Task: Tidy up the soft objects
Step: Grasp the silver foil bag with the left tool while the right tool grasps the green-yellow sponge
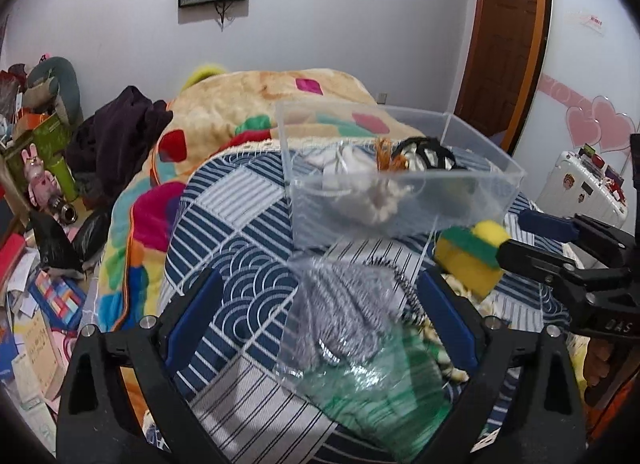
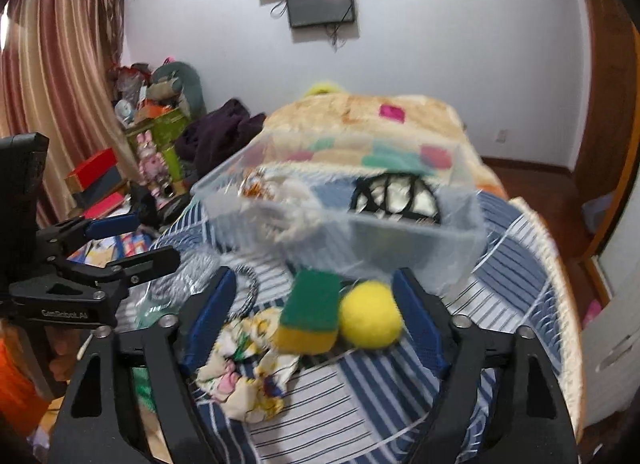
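I hold both grippers over the bed with the clear bin [image 2: 340,219] ahead at 12 o'clock; it already contains a white cloth [image 2: 292,203] and a black strapped item [image 2: 396,195]. The right gripper [image 2: 316,304] has its jaws apart, and the green-and-yellow sponge [image 2: 310,312] and the yellow ball [image 2: 370,314] lie between them on the striped bedcover [image 2: 360,396], gripped by neither finger. The left gripper [image 1: 316,312] also has its jaws apart, straddling a clear plastic bag [image 1: 344,328] with striped and green fabric inside. Risk, in my judgement: closing the right jaws now may trap sponge and ball together, and the ball, being round, could squirt out and roll toward the bed edge at 3 o'clock. The floral cloth [image 2: 248,368] at 7 o'clock of the sponge could also snag. The bag film is slippery and may slide out of the left jaws. The right wrist view shows the ball whole, and the floral cloth; the left wrist view shows only a sliver of the ball at 2 o'clock, partly behind the right gripper's finger. Only the left wrist view shows the bag's contents clearly.
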`<state>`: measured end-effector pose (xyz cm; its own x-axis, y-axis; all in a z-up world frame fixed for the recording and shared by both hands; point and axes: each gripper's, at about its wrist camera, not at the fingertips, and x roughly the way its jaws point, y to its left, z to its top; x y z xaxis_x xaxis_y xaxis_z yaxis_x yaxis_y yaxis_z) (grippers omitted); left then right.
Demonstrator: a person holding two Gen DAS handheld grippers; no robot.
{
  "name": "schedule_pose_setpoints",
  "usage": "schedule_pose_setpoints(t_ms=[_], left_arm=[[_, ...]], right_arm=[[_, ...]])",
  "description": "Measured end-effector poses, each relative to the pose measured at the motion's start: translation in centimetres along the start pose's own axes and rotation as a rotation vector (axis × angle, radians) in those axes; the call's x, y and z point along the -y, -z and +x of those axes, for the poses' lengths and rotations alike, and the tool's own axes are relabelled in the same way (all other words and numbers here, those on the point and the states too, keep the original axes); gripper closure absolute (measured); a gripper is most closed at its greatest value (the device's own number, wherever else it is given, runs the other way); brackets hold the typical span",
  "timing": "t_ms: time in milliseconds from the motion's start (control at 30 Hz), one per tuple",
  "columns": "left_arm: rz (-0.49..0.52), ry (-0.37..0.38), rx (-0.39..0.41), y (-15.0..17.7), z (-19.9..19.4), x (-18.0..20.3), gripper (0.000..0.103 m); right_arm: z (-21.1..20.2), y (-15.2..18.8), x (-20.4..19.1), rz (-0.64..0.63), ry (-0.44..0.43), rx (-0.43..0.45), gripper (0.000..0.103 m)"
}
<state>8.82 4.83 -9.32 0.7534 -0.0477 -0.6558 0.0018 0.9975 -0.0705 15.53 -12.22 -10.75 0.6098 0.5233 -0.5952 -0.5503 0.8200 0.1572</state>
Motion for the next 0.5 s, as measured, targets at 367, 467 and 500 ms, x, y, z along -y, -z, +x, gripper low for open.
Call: schedule_pose_setpoints(t_ms=[367, 467, 500], left_arm=[[-0.008, 0.06, -0.051, 1.9, 1.6, -0.1, 0.044], [-0.014, 0.084, -0.051, 2.1, 1.6, -0.1, 0.057], [-0.013, 0.086, -0.046, 2.1, 1.5, -0.1, 0.06]], right_arm=[[2.3, 1.7, -0.3, 0.016, -0.002, -0.087, 0.06], [2.4, 2.0, -0.9, -0.019, 0.025, -0.089, 0.06], [2.4, 2.0, -1.0, -0.025, 0.032, -0.088, 0.06]])
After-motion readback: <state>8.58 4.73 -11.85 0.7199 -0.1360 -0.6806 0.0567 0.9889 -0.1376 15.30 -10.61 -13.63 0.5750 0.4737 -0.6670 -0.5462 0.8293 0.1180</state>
